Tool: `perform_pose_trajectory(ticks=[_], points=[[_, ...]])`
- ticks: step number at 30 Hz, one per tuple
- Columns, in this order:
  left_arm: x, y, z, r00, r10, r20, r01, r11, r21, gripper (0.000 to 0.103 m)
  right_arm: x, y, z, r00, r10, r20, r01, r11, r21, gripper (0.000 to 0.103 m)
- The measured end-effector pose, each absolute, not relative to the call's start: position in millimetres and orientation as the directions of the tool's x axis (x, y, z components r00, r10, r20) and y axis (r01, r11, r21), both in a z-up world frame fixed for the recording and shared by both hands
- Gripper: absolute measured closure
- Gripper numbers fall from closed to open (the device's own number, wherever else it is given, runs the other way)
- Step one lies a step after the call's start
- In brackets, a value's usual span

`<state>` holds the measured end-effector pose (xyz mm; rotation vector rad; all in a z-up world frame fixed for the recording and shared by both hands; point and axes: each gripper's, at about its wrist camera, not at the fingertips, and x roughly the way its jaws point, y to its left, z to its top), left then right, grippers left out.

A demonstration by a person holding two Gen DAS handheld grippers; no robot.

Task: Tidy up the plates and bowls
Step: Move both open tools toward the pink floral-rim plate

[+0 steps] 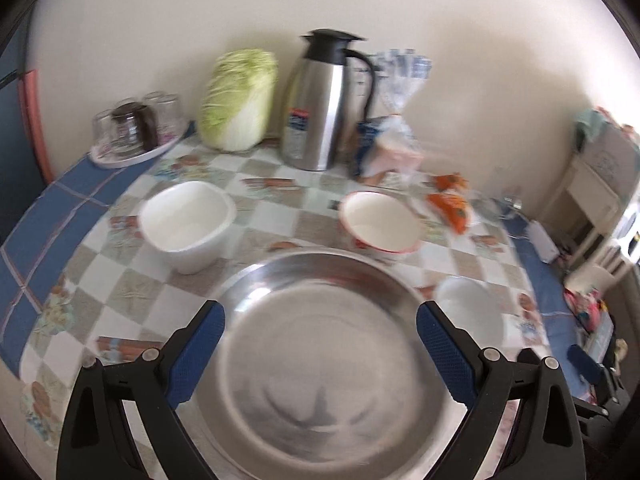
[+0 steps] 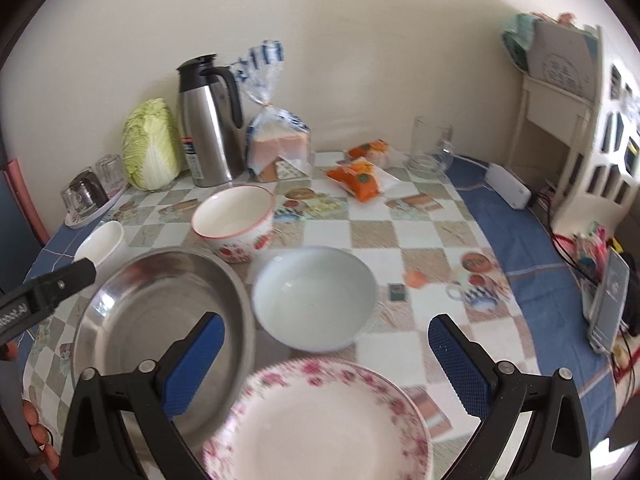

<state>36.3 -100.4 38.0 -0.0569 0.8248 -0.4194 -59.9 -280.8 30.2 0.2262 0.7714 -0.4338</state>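
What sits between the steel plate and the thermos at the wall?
In the right wrist view, the red-rimmed bowl with strawberries stands between the steel plate and the thermos.

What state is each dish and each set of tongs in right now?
Left tongs: open, empty, over the steel plate.
Right tongs: open, empty.
Steel plate: upright, empty.
Floral plate: upright, empty.
Pale bowl: upright, empty.
Red-rimmed bowl: upright, empty.
White square bowl: upright, empty.
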Motion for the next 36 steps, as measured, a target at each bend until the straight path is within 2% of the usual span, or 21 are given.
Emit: perform_pose_trajectory(ticks=[9,16,23,29,36], points=[[-6,-145,41,0.503,-0.527,-0.685,0.477,0.830,-0.289,0.006,-112,-320,20,0.589,-0.328,-0.738,0.566,0.820,0.087,0.000],[-32,-168,36,0.466,-0.529,-0.709,0.500,0.819,-0.282,0.006,-137,-350,0,0.528,-0.302,-0.794,0.640,0.756,0.138,0.000],[-57,-191,21,0.414,-0.476,-0.776,0.531,0.819,-0.218,0.006,-143,-358,-24,0.451,-0.251,-0.857,0.650,0.750,0.122,0.000],[-70,-202,8,0.361,-0.464,-0.809,0.555,0.804,-0.213,0.006,-142,-361,-48,0.367,-0.195,-0.910,0.661,0.742,0.108,0.000],[-72,-201,-2,0.305,-0.473,-0.827,0.531,0.805,-0.264,0.006,-139,-359,-62,0.310,-0.163,-0.937,0.671,0.735,0.094,0.000]])
